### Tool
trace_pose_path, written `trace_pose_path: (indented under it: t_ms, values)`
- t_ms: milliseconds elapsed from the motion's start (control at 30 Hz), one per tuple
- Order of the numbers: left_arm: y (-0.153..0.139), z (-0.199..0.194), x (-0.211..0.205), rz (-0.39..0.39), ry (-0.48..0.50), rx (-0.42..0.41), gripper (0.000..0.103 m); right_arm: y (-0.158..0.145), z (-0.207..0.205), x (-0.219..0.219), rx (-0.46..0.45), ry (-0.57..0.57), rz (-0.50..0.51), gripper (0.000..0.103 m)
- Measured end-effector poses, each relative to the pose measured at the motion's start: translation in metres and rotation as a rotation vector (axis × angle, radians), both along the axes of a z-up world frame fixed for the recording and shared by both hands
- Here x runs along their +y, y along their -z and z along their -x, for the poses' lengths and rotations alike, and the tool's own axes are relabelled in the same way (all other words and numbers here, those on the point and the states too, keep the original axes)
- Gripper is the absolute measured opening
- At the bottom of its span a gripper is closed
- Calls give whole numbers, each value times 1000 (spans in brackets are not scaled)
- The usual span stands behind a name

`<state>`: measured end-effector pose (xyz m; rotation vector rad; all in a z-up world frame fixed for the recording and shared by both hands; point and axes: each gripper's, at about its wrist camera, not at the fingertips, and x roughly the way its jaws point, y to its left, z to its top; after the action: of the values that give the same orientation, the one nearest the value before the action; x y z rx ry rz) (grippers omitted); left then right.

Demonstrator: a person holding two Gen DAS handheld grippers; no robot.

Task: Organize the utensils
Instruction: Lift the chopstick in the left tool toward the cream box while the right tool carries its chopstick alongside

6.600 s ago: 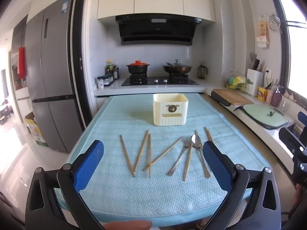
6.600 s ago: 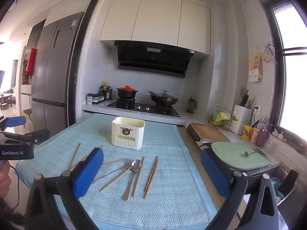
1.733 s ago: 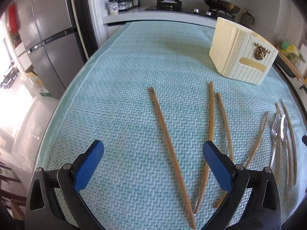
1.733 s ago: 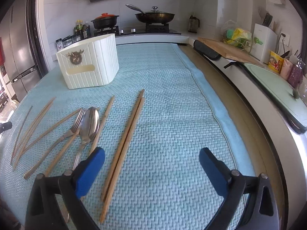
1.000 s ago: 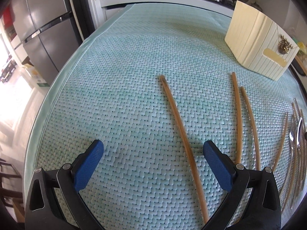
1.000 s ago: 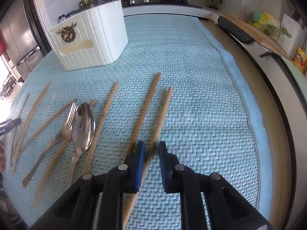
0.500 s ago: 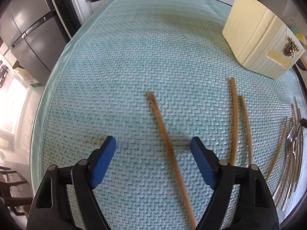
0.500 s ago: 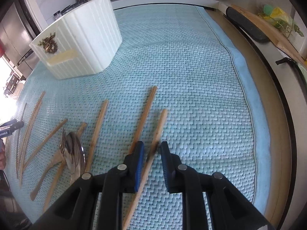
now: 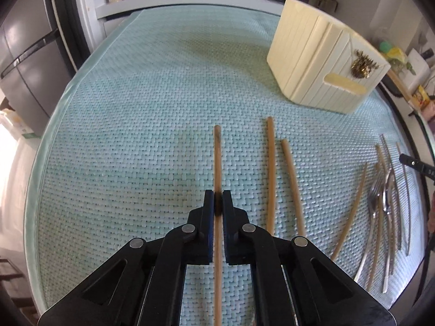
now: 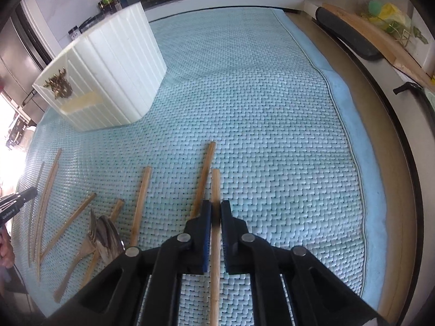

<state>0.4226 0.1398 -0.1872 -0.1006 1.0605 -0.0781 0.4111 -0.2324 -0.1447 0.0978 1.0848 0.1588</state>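
My left gripper [image 9: 218, 198] points down at the teal mat [image 9: 136, 108], its jaws closing, pads pressed on the leftmost wooden chopstick [image 9: 217, 157]. Two more chopsticks [image 9: 270, 168] lie just right of it, and a fork and spoon [image 9: 380, 198] with several chopsticks lie further right. My right gripper [image 10: 215, 209] is also closing, its pads pinching the rightmost chopstick [image 10: 216, 184], with a second chopstick [image 10: 204, 174] touching its left finger. The cream utensil holder [image 9: 320, 62] stands upright behind the row, appearing as the holder [image 10: 108, 81] in the right wrist view.
A grey fridge [image 9: 21, 54] stands off the table's left edge. A stove counter runs along the back. A wooden cutting board [image 10: 367, 32] lies on the counter to the right. The mat's right border [image 10: 353, 163] leaves a bare wooden strip of table.
The left jaws went from wide open to shut around the leftmost chopstick. The right jaws tightened on their chopstick. Both grippers moved forward along the mat.
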Motion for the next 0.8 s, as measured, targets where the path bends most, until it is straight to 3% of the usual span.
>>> trace_pose_path:
  t_ms: [133, 267, 467, 533, 800]
  values:
    - [-33, 12, 4, 41, 11, -99, 4, -35, 17, -5, -122, -7, -58, 7]
    - [-76, 51, 10, 74, 30, -208, 3, -80, 35, 4, -245, -41, -91, 7]
    - [-126, 106, -3, 124, 60, -348, 3, -134, 106, 7, -409, -101, -113, 7]
    - [-138, 115, -7, 147, 72, -380, 3, -144, 136, 7, -456, -116, -113, 7]
    - [-177, 114, -15, 216, 115, -445, 3, -188, 158, 36, -687, -149, -77, 7]
